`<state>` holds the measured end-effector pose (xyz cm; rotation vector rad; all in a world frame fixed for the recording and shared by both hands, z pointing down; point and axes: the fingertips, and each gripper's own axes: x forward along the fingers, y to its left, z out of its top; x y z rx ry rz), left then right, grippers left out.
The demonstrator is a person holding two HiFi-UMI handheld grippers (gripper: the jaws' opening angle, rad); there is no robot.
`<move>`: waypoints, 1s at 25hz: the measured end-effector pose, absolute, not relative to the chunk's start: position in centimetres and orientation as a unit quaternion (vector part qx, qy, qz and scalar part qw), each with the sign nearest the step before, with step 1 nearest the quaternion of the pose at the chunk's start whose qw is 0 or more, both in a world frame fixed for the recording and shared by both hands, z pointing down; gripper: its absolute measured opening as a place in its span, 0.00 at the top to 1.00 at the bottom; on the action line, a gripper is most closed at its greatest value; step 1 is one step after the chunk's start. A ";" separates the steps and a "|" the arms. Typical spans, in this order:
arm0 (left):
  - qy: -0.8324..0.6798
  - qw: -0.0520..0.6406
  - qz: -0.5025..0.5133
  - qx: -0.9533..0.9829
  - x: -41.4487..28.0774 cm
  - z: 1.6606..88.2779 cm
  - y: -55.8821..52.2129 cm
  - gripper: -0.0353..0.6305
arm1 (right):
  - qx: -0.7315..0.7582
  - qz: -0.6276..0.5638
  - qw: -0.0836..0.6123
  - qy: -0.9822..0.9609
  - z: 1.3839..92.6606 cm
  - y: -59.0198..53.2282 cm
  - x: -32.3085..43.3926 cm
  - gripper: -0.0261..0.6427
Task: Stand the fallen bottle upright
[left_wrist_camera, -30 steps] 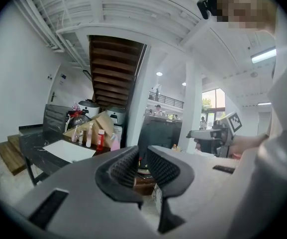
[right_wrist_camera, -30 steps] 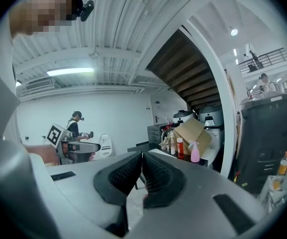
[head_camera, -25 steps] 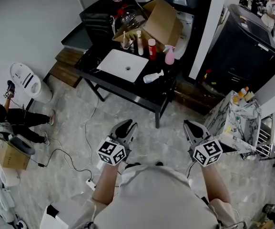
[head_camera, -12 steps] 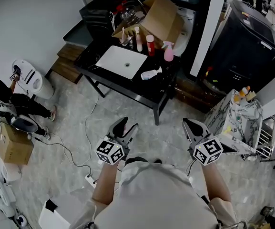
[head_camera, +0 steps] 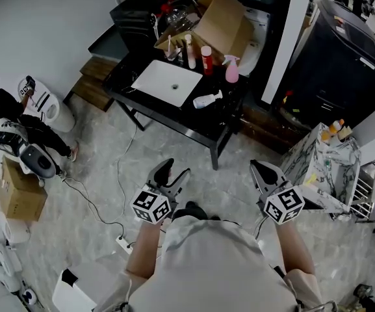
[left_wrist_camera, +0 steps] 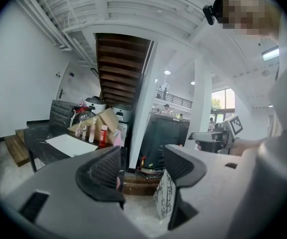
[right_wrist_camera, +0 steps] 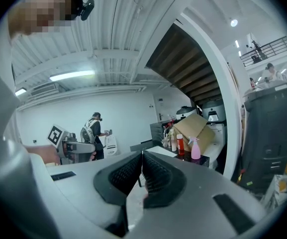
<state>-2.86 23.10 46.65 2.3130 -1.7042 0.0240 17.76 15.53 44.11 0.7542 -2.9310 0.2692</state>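
Left claw: lower centre of the head view, above the marbled floor. Jaws opening, gap already wide, nothing between them.
Right claw: lower right of centre. Jaws pressed together, nothing held.
Bench: black, upper centre, well apart from both claws.
Fallen bottle: white spray bottle lying on its side on the bench, just right of a white rectangular slab.
Behind it, upright: red bottle, pink spray bottle.
Farthest: open cardboard box.
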 end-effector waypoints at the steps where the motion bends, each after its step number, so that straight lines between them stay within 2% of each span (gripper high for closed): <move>1: -0.589 0.135 0.010 0.797 -3.0 46.8 23.0 0.53 | 0.248 0.090 0.052 -0.963 44.2 15.4 17.6 0.92; 10: -0.584 0.142 0.037 0.798 -5.2 48.7 19.7 0.53 | 0.261 0.100 0.061 -0.958 45.7 12.2 15.4 0.92; 25: -0.541 0.172 0.060 0.821 -13.0 50.8 6.7 0.54 | 0.293 0.116 0.093 -0.944 47.2 1.7 7.1 0.92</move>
